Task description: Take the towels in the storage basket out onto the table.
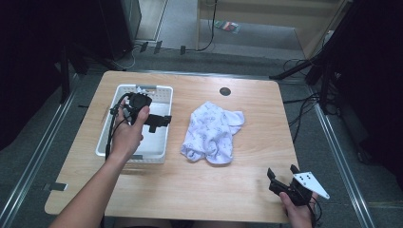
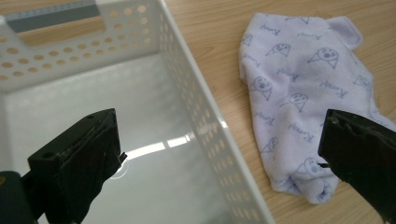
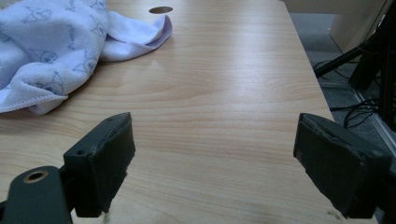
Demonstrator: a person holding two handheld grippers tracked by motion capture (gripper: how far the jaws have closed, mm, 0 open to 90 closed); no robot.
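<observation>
White: one cloth (image 1: 212, 132); one basket (image 1: 161, 124)

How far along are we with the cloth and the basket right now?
Nothing looks done yet: the white basket is empty and the printed cloth lies crumpled on the table beside it. In hand: the left gripper hovers over the basket's right wall, jaws open and pointing at the cloth. The right gripper waits open near the table's near right corner. Left: grasping the cloth, probably moving it into the basket.
</observation>
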